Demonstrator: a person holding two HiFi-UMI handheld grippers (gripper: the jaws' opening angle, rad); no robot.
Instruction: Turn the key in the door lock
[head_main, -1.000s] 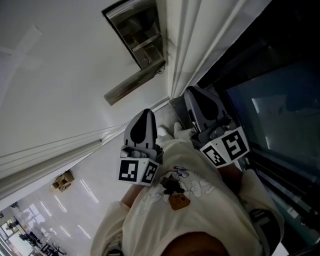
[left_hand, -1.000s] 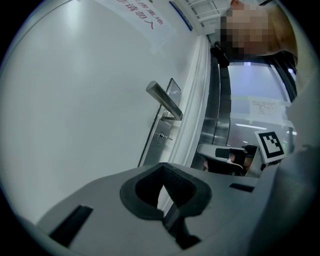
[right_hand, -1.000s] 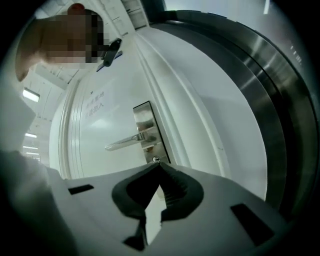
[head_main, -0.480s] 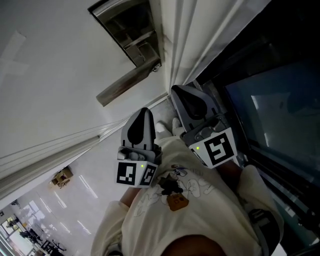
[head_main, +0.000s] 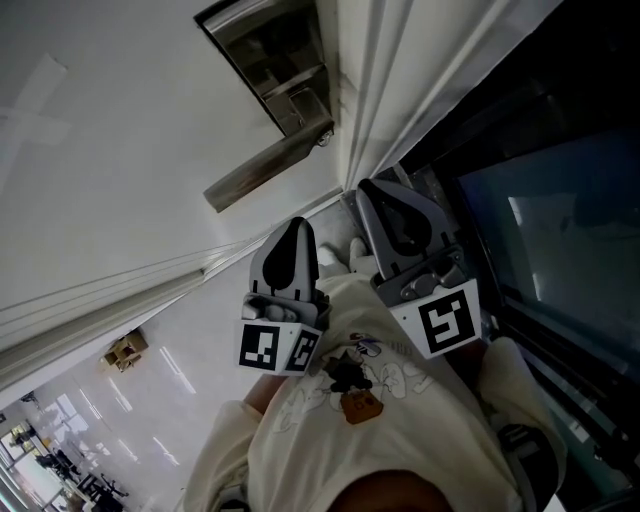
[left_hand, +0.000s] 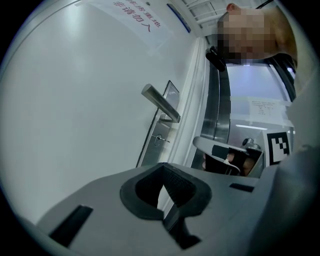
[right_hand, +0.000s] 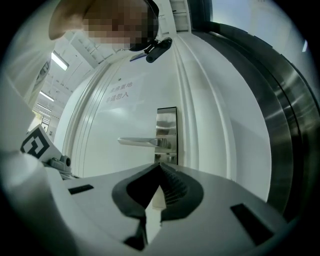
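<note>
Ahead of the two hand-held grippers, on the white door (head_main: 120, 150), a metal lock plate (right_hand: 166, 131) carries a lever handle (right_hand: 138, 142). The key (left_hand: 160, 139) sits in the cylinder just below that lever, projecting from the plate. Left hand-held gripper (left_hand: 162, 166): jaws closed tip to tip with nothing between them; the hollow behind the tips shows only a wedge of the door. In the left gripper view the key lies in front of this gripper, slightly above its tips and well apart from them. Right hand-held gripper (right_hand: 160, 166): jaws likewise fully closed and empty. The lock plate stands directly in front of its tips, with the lever running off to its left. The cylinder area falls just at the line of the tips in the right gripper view, and the key itself cannot be made out there. The head view places both grippers side by side, close to the person's light shirt (head_main: 385, 400) and clear of the door. The right one is nearer the door edge, with a dark glass panel (head_main: 560, 230) on its right. Neither gripper touches the key, lever or plate.
</note>
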